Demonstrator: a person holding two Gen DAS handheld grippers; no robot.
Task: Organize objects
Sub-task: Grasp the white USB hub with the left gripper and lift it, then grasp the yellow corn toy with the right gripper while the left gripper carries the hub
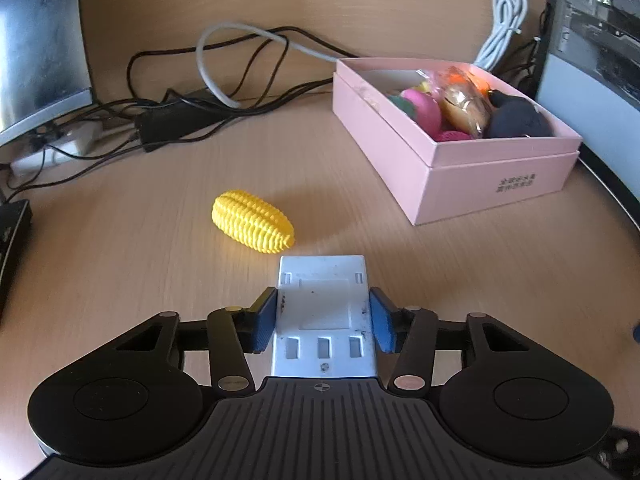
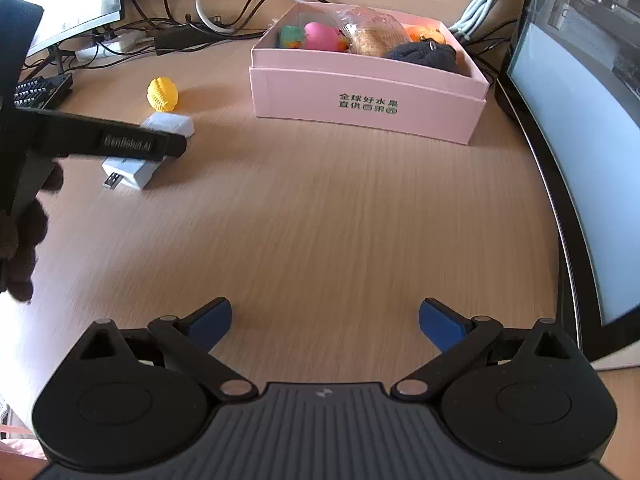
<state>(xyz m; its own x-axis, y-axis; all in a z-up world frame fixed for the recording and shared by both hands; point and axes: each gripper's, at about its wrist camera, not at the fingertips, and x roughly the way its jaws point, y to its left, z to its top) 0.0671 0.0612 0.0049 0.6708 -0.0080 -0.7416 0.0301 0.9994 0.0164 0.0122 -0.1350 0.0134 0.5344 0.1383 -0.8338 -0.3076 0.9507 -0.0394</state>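
My left gripper [image 1: 324,322] is shut on a white USB adapter block [image 1: 323,312], its blue pads [image 1: 266,322] pressed on both sides. The block also shows in the right wrist view [image 2: 160,148], low over the wooden desk [image 2: 320,208], with the left gripper [image 2: 120,142] across it. A yellow toy corn [image 1: 252,221] lies just ahead and left of the block; it also shows in the right wrist view [image 2: 162,94]. A pink box [image 1: 452,148] at the right holds several toys; it also shows in the right wrist view [image 2: 366,92]. My right gripper [image 2: 324,320] is open and empty above bare desk.
Tangled black and grey cables [image 1: 224,80] and a power brick [image 1: 176,120] lie at the back. A monitor [image 2: 580,152] stands at the right edge, another monitor [image 1: 36,48] at the left. A keyboard [image 2: 40,90] sits at the far left.
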